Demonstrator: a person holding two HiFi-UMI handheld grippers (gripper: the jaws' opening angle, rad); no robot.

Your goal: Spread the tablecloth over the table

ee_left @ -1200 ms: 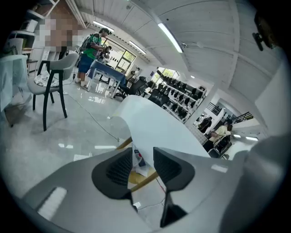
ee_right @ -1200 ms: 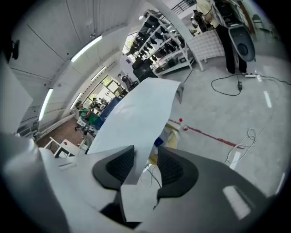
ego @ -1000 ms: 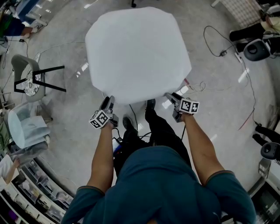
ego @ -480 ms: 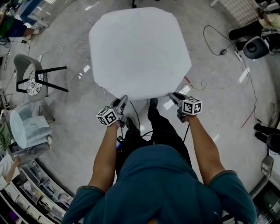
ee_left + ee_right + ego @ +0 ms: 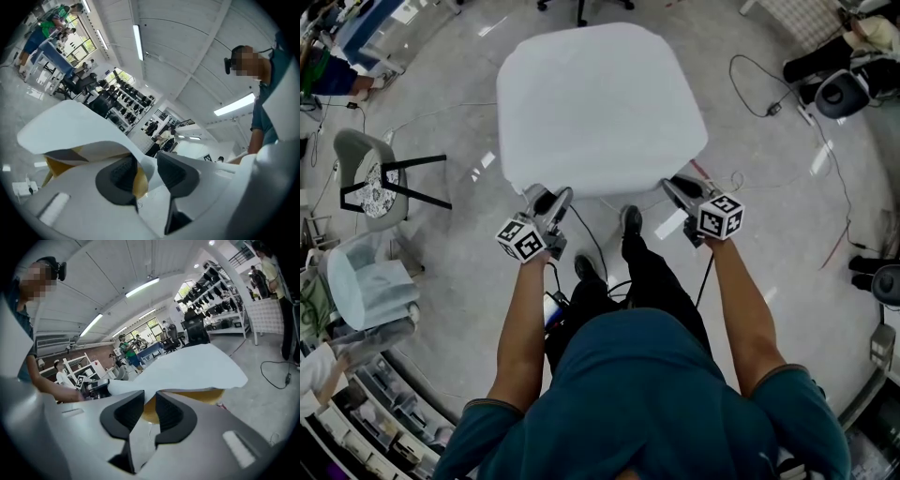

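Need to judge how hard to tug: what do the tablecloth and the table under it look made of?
Tablecloth: thin matte white sheet, probably light fabric or plastic film; it bends in soft folds at the lifted corners. Table: only a tan-yellow strip shows beneath the cloth, maybe wood or laminate; too little visible to be sure.

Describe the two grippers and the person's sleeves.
The left gripper and right gripper are pale grey shells with dark grey fingers and a black-and-white marker cube. Short teal sleeves. Left jaws are opening, right closing, tablecloth between each.
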